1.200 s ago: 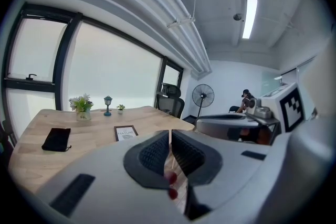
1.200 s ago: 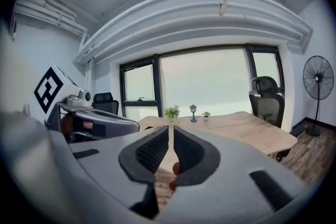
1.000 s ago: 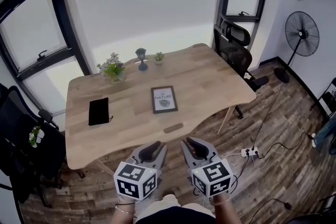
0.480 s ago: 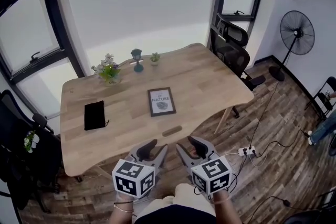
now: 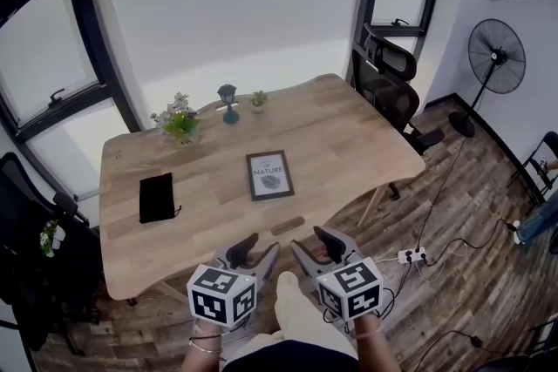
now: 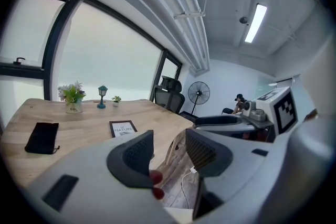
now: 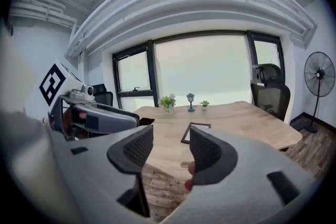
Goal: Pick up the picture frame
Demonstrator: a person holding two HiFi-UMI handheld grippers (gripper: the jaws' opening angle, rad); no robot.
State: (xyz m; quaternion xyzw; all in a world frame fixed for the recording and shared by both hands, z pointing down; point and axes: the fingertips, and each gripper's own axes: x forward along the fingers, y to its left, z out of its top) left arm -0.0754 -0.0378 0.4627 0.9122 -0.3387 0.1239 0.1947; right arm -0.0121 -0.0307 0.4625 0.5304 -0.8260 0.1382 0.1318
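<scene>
From the right gripper view, most of the picture frame [image 7: 187, 134] sits behind a jaw of the right tongs [image 7: 169, 144], which have just been opening with nothing between them. Only its left border and top strip show. From overhead, the small line above the frame's big word is too fine to read. The flat black thing [image 5: 157, 197] on the worktop [image 5: 349, 135] I cannot name. The dark chair [image 5: 26, 222] runs off the left edge. The person's forearms [image 5: 206, 351] leave the bottom edge. A far-off person [image 6: 240, 104] is too small to make out.

Head view above, 2 gripper views low; shared table [image 5: 349, 135].
</scene>
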